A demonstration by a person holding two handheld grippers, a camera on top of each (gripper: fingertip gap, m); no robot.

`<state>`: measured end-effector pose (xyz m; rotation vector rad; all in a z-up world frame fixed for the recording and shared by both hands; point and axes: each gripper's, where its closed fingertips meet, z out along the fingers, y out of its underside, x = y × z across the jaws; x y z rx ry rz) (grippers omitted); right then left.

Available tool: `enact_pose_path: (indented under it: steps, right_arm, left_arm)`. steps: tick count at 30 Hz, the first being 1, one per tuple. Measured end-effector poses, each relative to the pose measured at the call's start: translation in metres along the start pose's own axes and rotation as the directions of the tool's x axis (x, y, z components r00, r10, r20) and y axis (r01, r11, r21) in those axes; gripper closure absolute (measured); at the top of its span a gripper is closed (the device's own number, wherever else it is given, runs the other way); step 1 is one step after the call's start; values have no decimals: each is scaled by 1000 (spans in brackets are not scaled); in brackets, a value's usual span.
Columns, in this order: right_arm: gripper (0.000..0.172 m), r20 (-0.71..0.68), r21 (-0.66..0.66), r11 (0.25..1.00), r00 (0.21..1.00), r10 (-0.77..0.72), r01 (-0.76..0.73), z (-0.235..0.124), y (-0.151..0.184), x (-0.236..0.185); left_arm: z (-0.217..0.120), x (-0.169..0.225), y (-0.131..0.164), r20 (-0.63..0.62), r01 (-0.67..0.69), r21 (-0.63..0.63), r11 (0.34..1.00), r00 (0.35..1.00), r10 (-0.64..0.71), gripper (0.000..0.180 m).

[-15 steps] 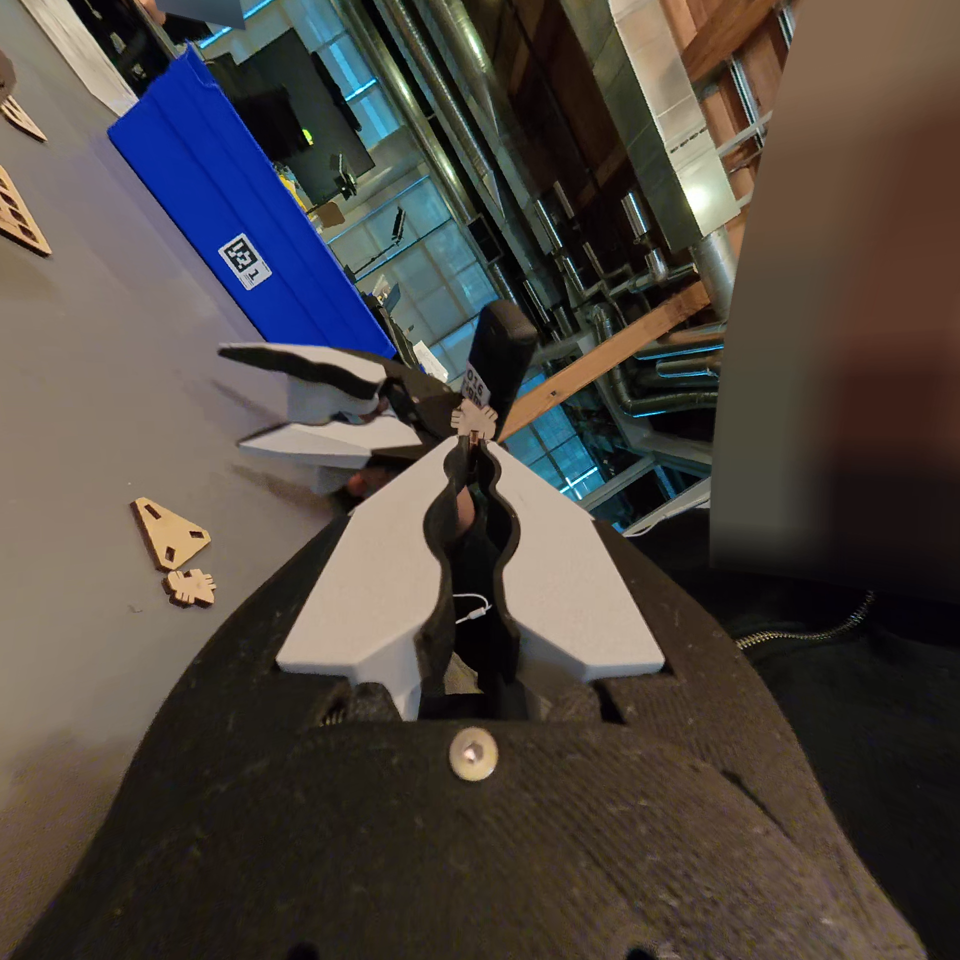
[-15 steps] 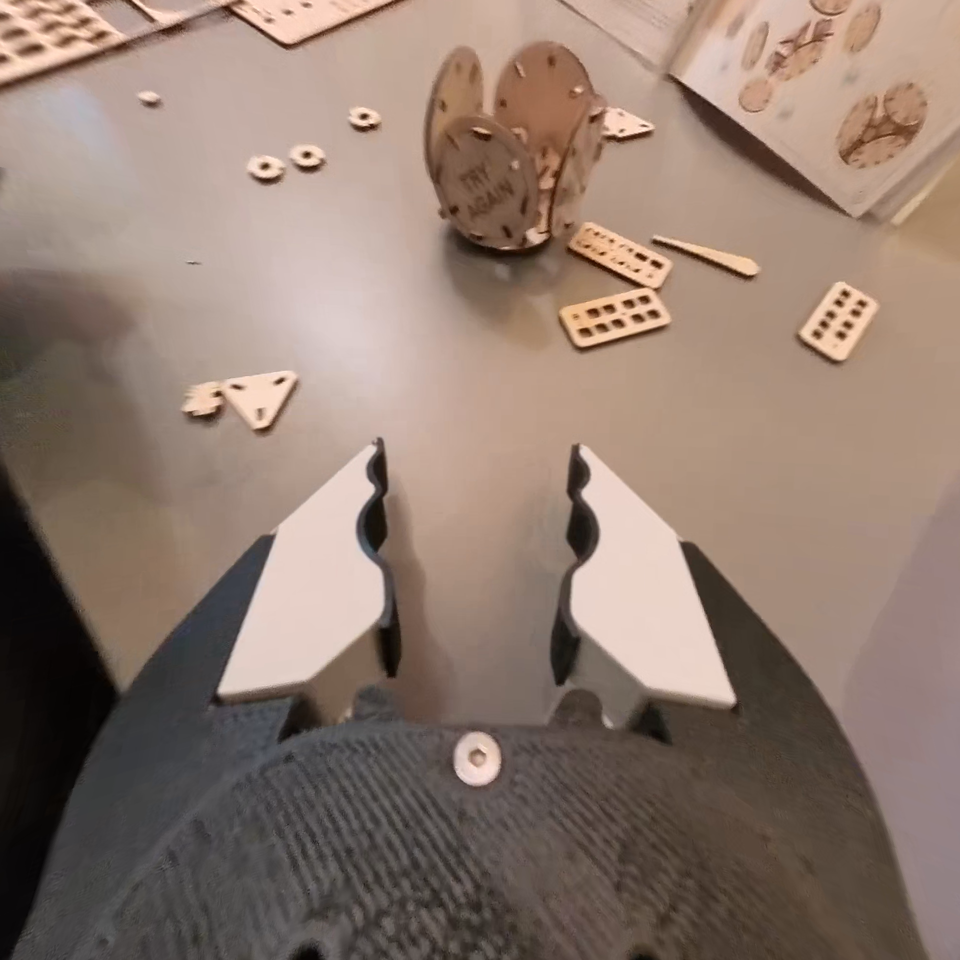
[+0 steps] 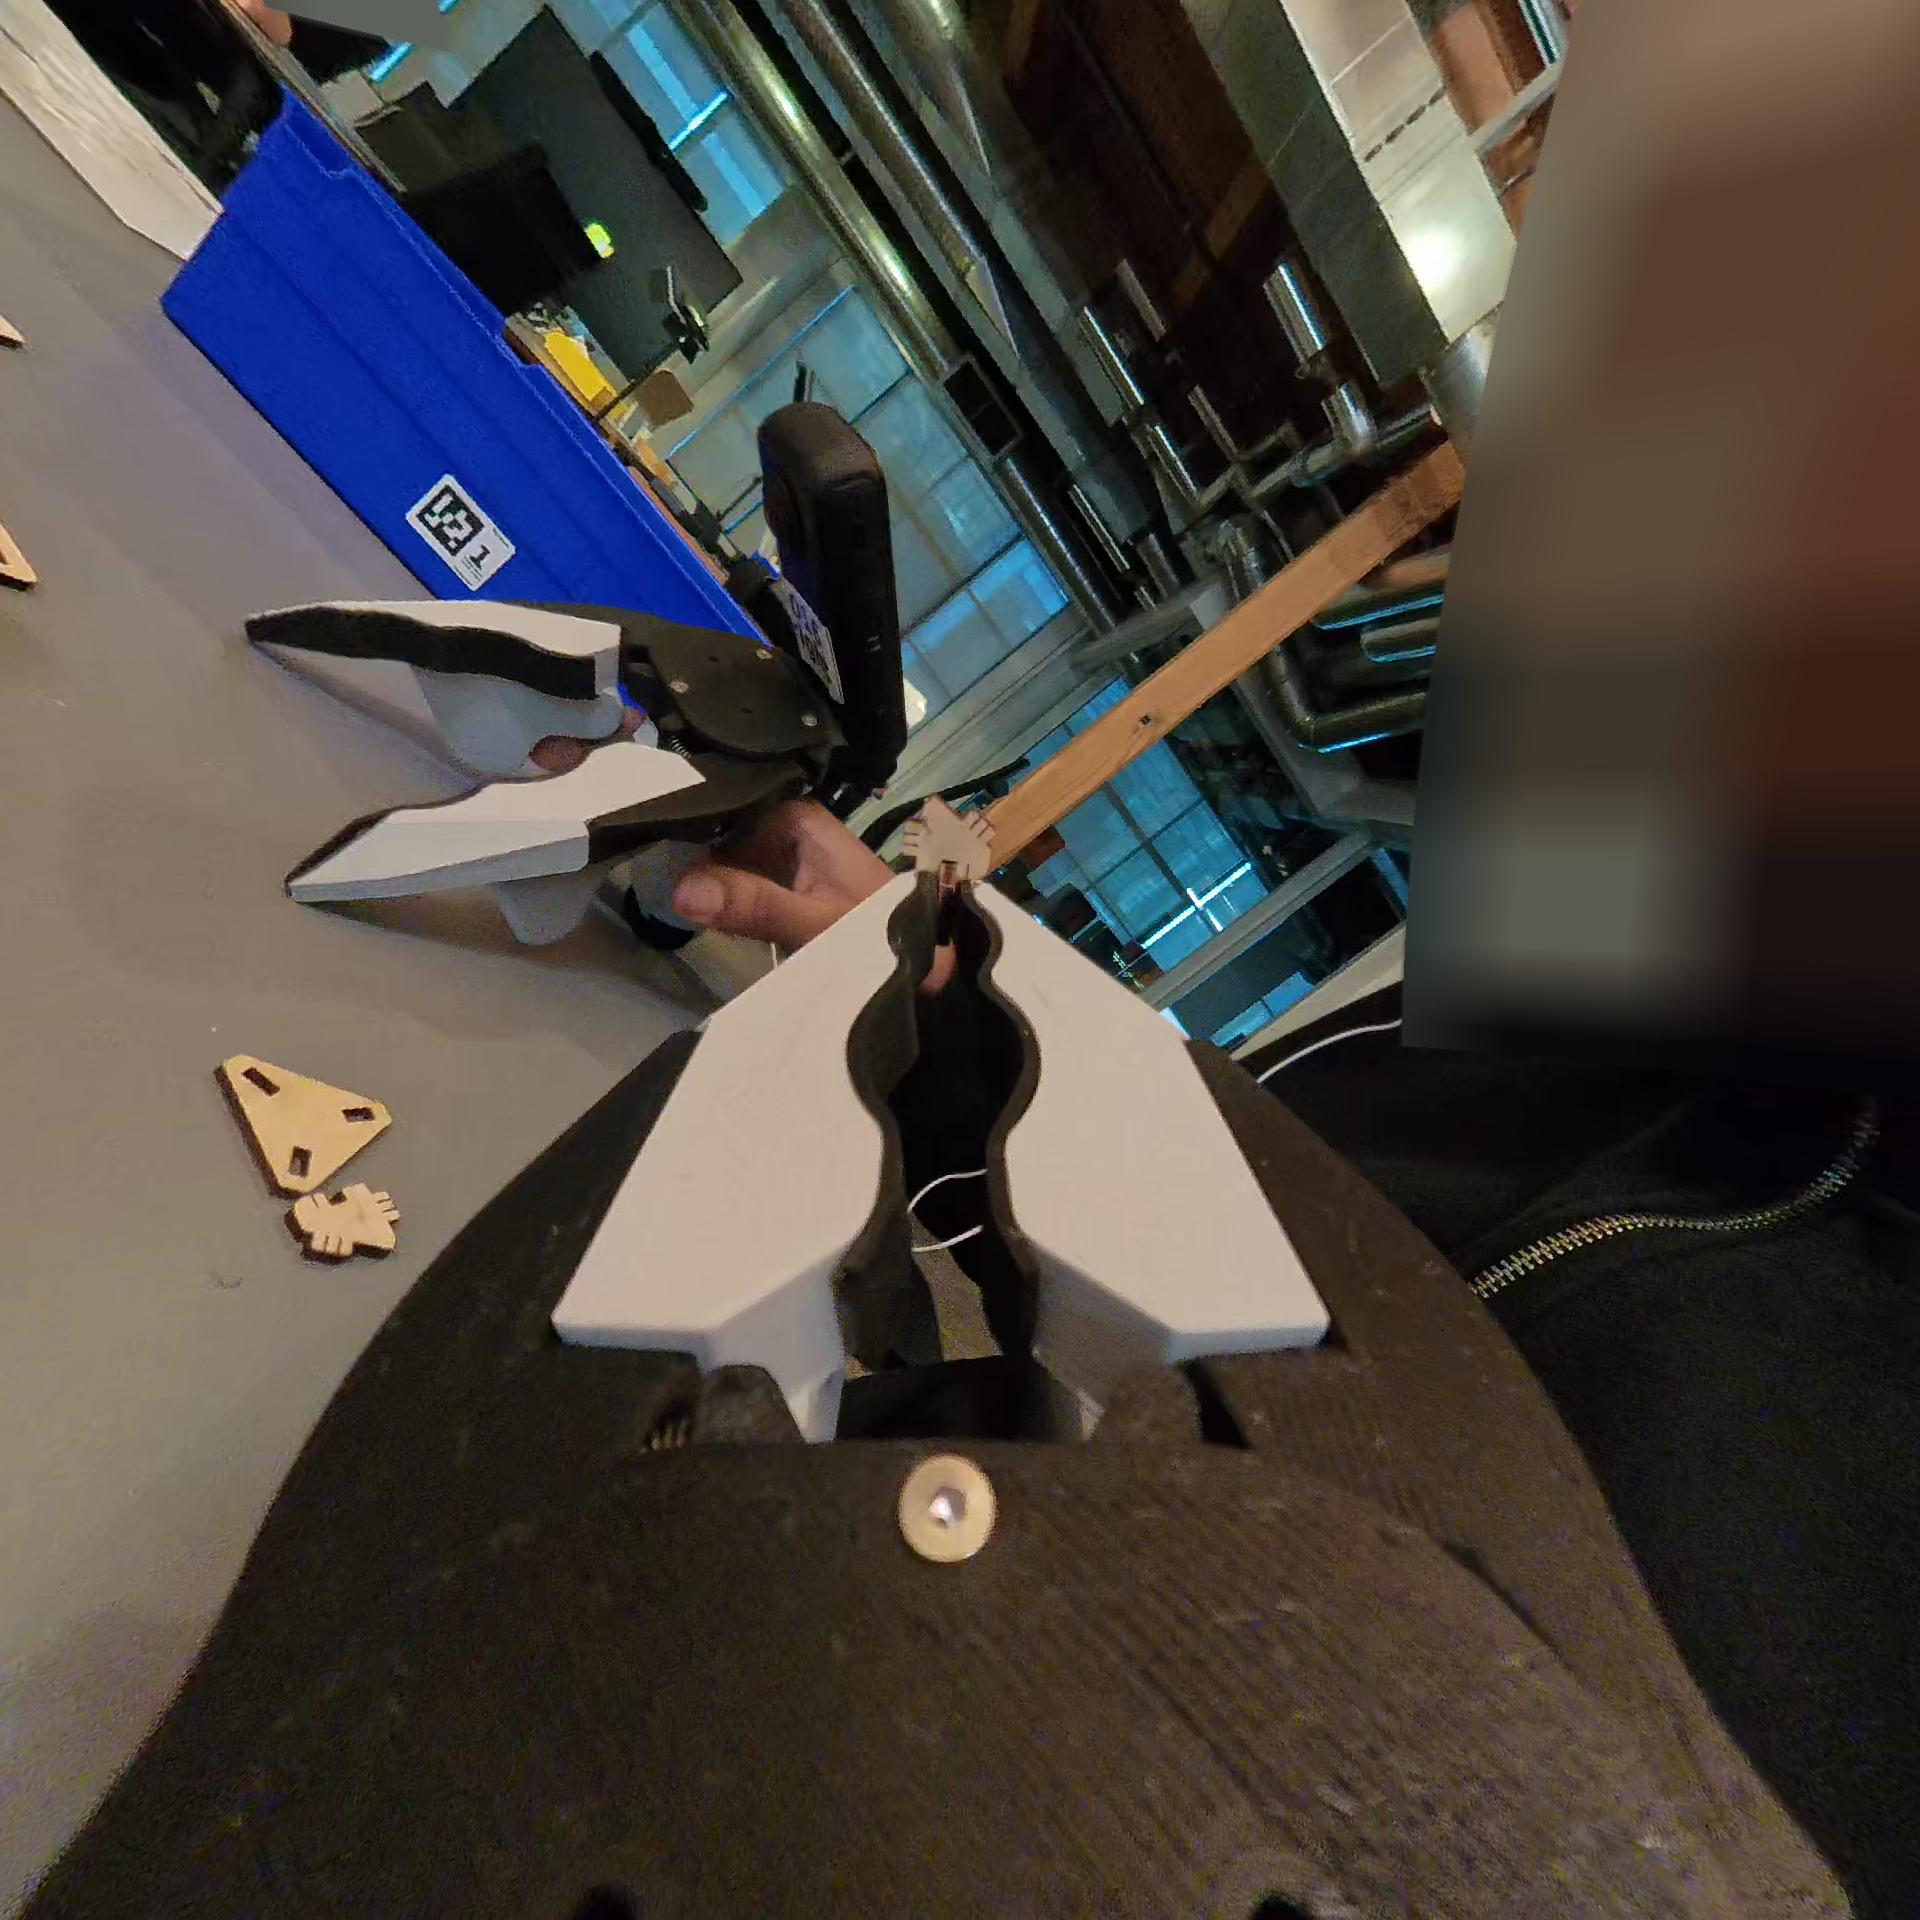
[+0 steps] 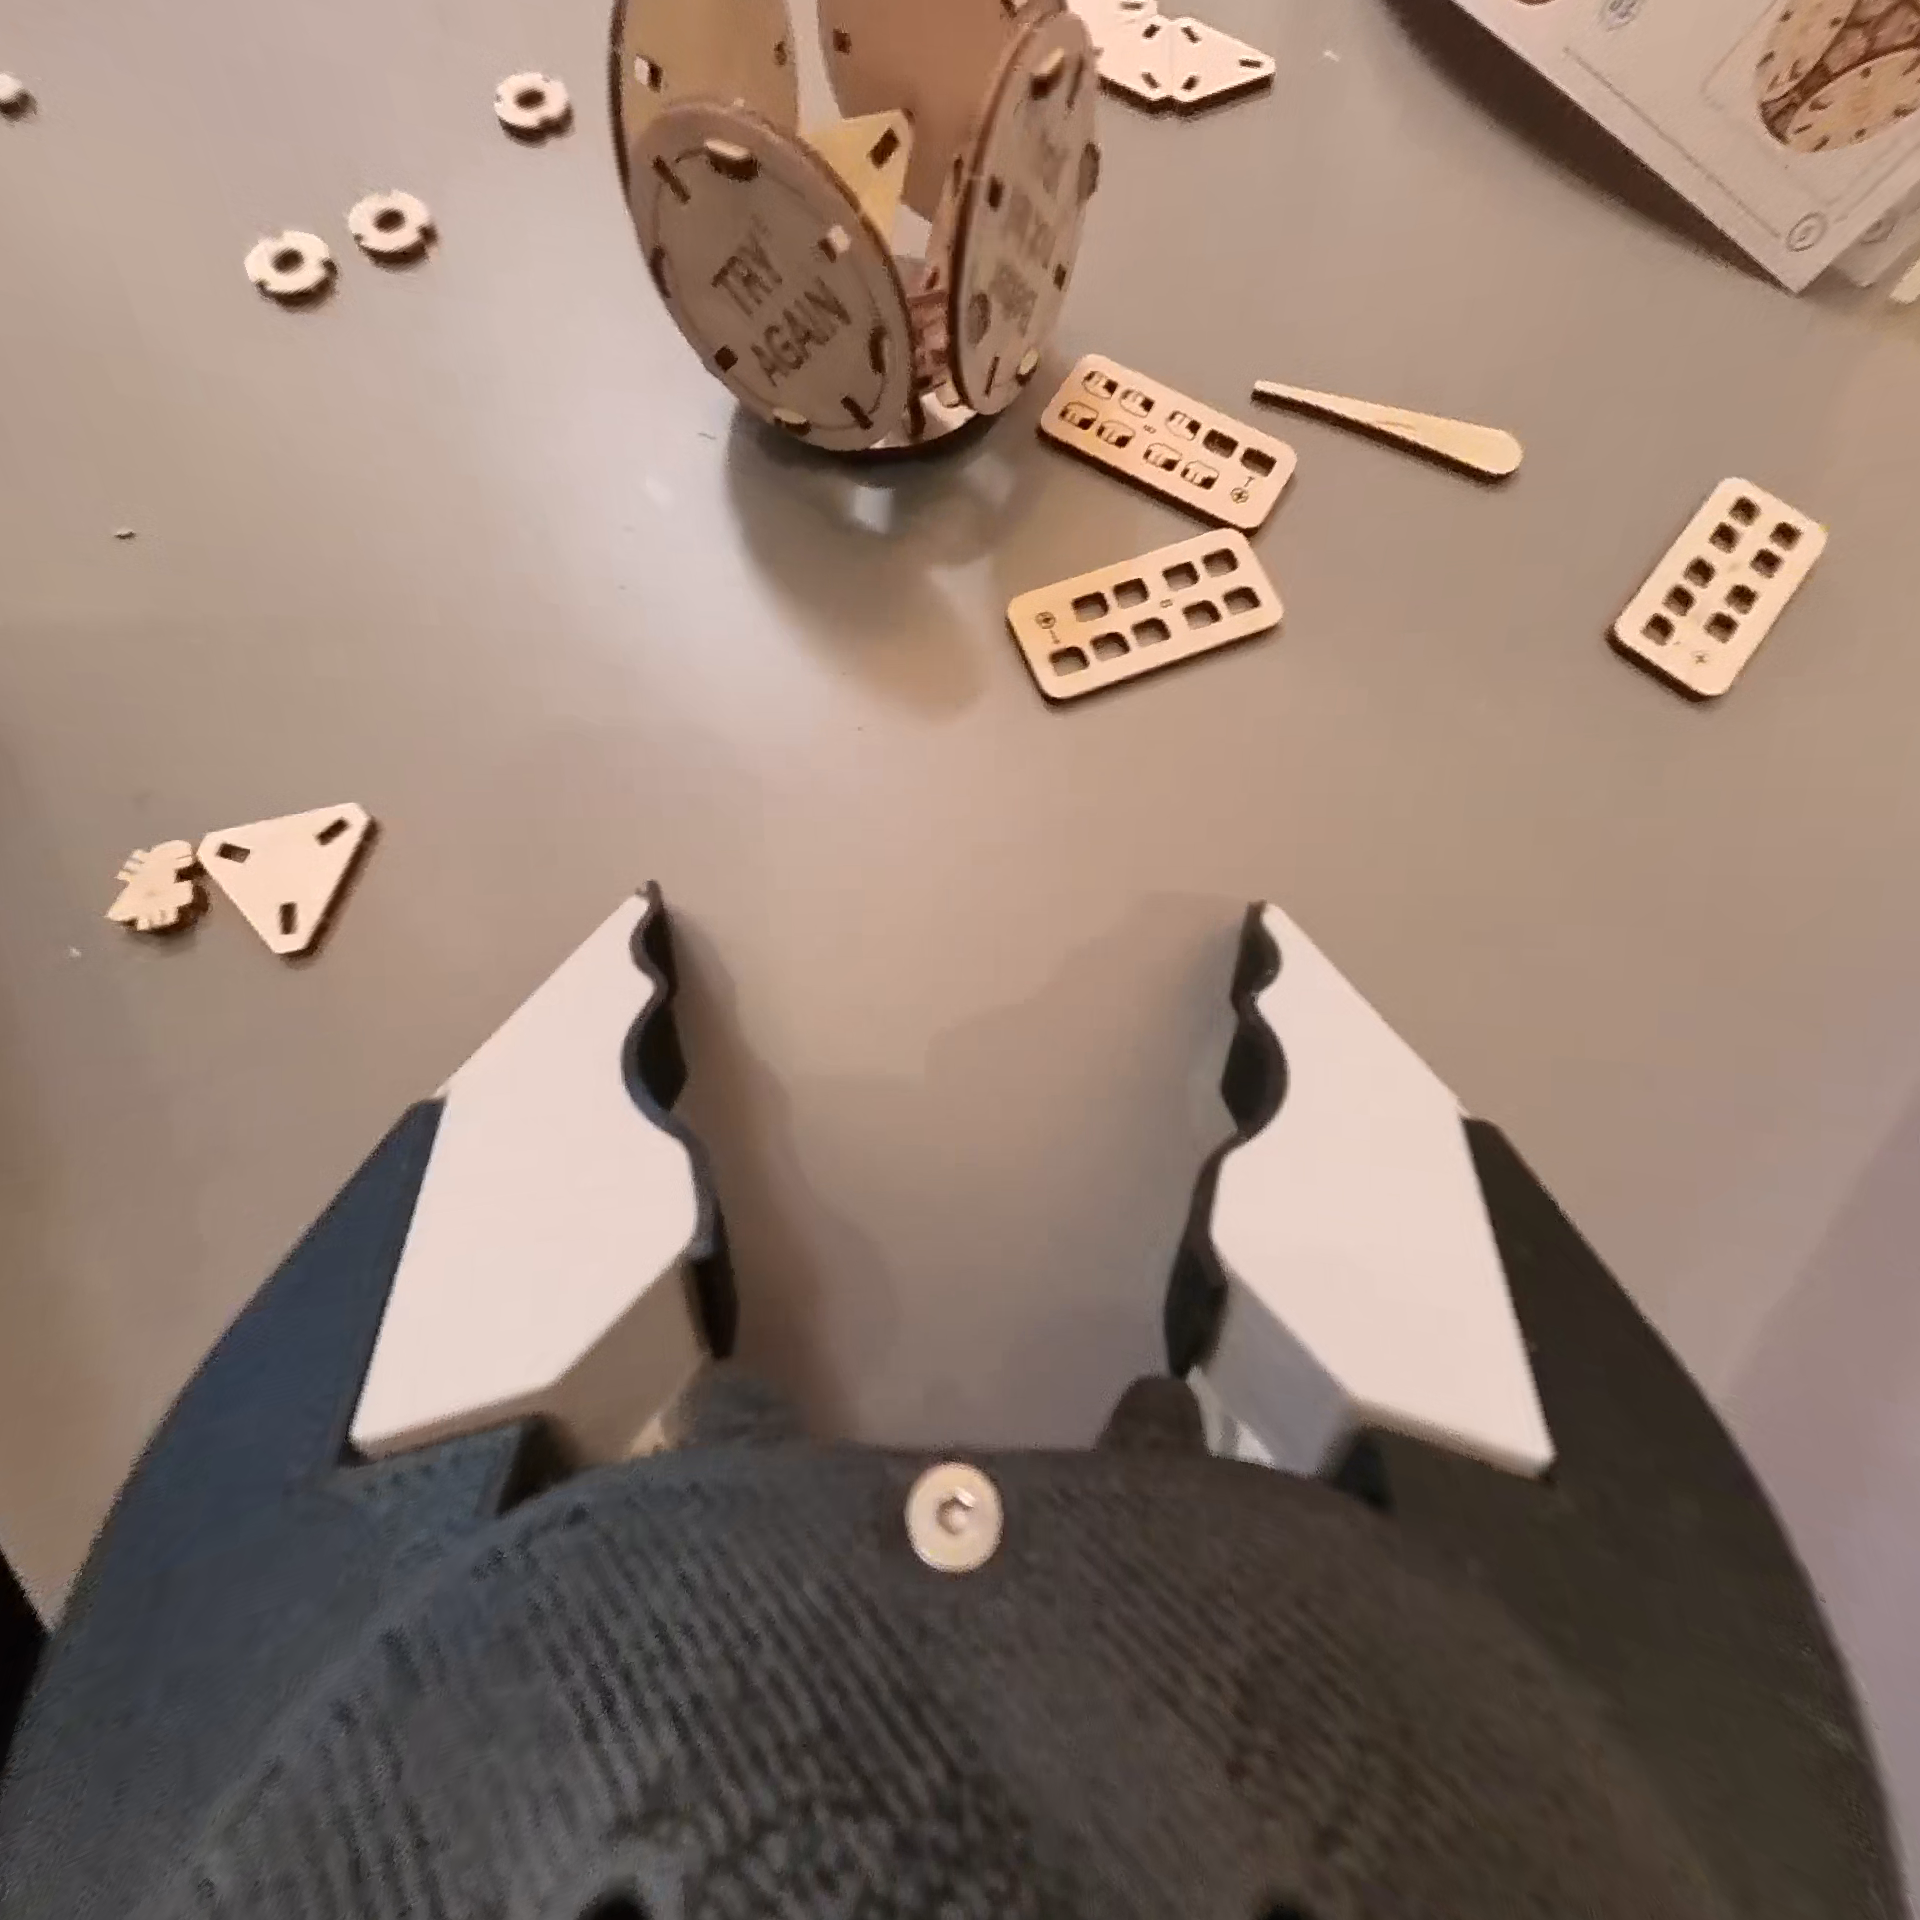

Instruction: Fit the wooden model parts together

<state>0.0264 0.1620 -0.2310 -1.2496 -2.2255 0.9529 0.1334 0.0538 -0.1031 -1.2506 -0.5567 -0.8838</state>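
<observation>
a small toothed wooden piece [image 3: 945, 834] is pinched at the very tips of the left gripper [image 3: 943, 883], whose white fingers [image 3: 790, 1122] are closed together on it; the piece is held up off the grey table [image 3: 125, 831], against the background of pipes and windows. the right gripper [image 4: 951, 904] is spread wide above a bare patch of table, with nothing between its fingers [image 4: 551, 1143]; in the left wrist view it is seen to the left, its tips low over the table, gripped by a hand [image 3: 769, 883]. to its near left a wooden triangle [image 4: 291, 868] with three slots is lying flat, with a second small toothed piece [image 4: 156, 883] touching its left corner. farther off, a partly assembled wooden model of round discs [image 4: 852, 229] is standing, with three slotted rectangular plates [image 4: 1143, 613] and a tapered wooden stick [image 4: 1392, 426] to its right, and small wooden rings [image 4: 390, 223] to its left. a blue bin [image 3: 416, 416] is standing at the far edge of the table.
</observation>
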Motion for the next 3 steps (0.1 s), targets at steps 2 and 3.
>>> enact_pose_path:
  steps: [2, 3]
  right_arm:
    - [45, -60, -5, 1000, 998, 25, -25, -1, 2, 9]
    - [31, -94, -19, 998, 994, 60, -62, -1, 5, 16]
  left_arm:
    - [1, 0, 0, -1, 5, -1, 1000, 1000, -5, 180]
    - [0, 0, 0, -1, 4, -1, 1000, 1000, -4, 180]
